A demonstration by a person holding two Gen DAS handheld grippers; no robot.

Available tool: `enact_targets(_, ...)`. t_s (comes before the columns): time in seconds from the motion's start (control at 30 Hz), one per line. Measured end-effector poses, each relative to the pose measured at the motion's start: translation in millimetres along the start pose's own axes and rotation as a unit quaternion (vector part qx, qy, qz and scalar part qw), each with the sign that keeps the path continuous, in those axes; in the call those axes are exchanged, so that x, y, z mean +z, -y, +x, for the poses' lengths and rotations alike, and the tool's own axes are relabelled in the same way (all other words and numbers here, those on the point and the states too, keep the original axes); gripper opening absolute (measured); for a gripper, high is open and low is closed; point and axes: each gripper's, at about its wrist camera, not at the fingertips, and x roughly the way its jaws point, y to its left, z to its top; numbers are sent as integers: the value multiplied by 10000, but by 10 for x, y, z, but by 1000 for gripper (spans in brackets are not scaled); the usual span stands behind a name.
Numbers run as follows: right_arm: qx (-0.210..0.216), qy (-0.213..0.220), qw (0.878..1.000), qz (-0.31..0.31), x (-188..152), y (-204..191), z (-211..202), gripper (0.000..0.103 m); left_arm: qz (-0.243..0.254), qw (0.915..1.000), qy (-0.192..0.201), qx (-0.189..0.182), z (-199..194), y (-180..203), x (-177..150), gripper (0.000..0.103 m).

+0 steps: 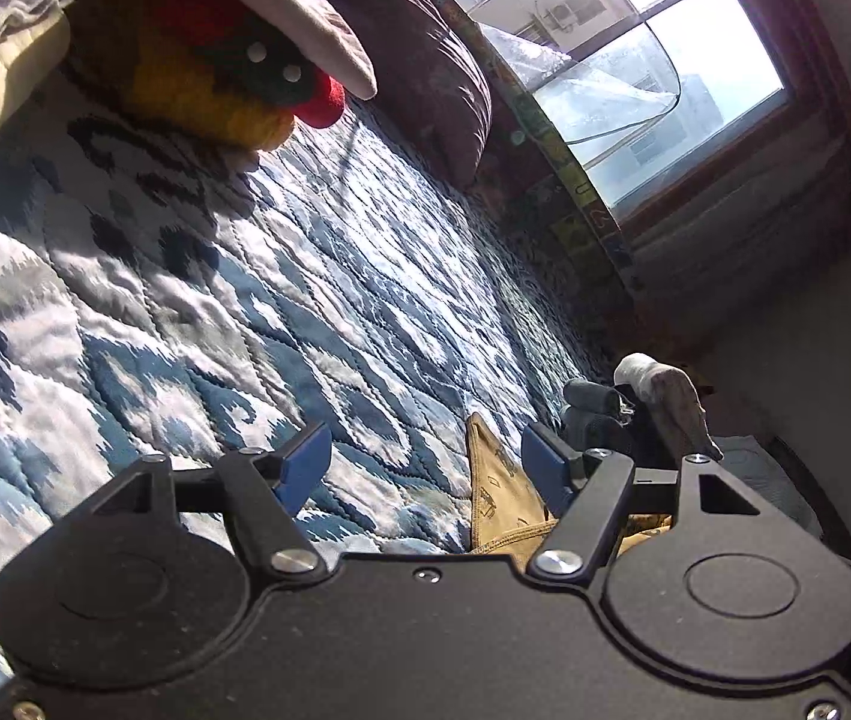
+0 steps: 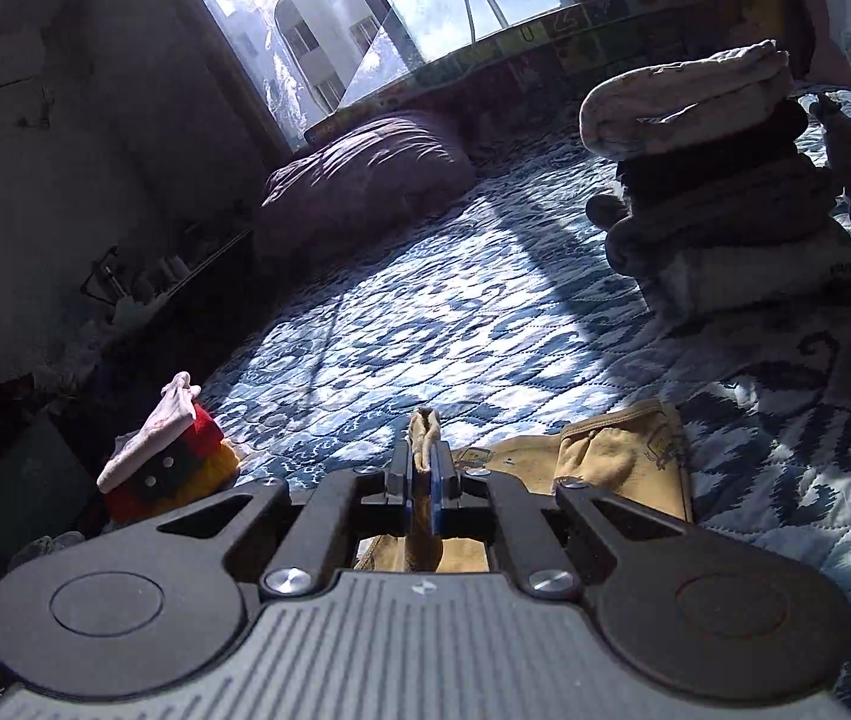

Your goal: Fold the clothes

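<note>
Tan cloth point(image 2: 617, 456) lies low in frame on our quilt point(image 2: 425, 312); our right gripper point(image 2: 422, 462) pinches its edge, the left gripper point(image 1: 425, 468) gapes empty. We should grab its near corner, then lift evenly.

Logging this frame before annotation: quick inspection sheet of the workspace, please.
Surface: blue-white quilted bedspread, partly sunlit.
Job's things: tan garment lying on the quilt; stack of folded clothes further back on the right.
Clutter: red-yellow plush toy with a pale cloth on it; purple pillow near the window.
Grippers: left tool open, above the quilt, garment corner by its right finger; right tool shut on a fold of the tan garment.
Cables: nothing seen.
Surroundings: bright window, patterned edge strip along the bed.
</note>
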Motion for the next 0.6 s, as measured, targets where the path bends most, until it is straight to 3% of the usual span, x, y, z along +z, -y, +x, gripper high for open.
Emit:
enact_targets(0.23,-298,168,9994,105,47,413,-362,7,251,9995,-169,-5,94,111,-103,70)
enact_targets(0.6,-370,358,9987,25,-17,608,-752,7,1176,9904,-717,-131,270,416,-402,70)
